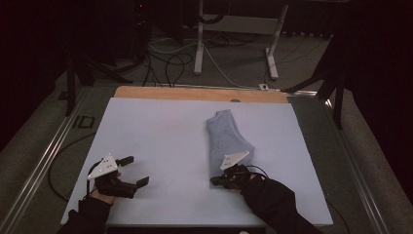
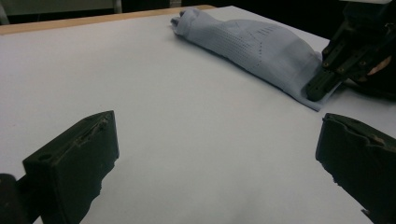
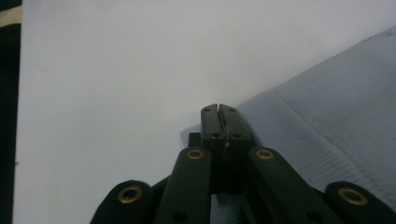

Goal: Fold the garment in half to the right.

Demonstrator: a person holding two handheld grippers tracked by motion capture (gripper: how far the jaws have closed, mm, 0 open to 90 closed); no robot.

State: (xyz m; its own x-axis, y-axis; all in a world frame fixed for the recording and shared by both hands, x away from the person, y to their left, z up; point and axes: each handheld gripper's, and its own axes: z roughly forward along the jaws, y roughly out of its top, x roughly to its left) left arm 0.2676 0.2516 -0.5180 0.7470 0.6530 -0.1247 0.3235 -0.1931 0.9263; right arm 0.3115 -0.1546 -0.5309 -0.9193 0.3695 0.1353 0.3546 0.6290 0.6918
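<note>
**A:** Looks partway through a fold, judging by the shape. Blue garment (image 1: 225, 141) already doubled into a long narrow strip, lying on the right half of the bench (image 1: 156, 141). Right gripper (image 1: 215, 181) down at the near left corner of the cloth, closed tight, and in the right gripper view (image 3: 218, 122) sitting right on the fabric edge. Hard to say for sure whether any cloth is actually pinched between the jaws, though a bit of hem seems caught there.

**B:** And the other one?

**A:** Left gripper (image 1: 136, 171) spread wide, holding nothing, hovering over bare bench well apart from the cloth. Same in the left gripper view: plain sheet between the jaws, garment (image 2: 254, 51) off toward the upper right.

**B:** So what's left?

**A:** Probably at least one more fold, end to end, plus getting that left gripper onto the cloth. Just a guess.

**B:** Orientation?

**A:** Long axis running near-to-far across the bench, leaning slightly left at the far end. Narrow bunched end pointing away toward the wooden edge (image 1: 195, 93), wider squared end nearest the person.
</note>
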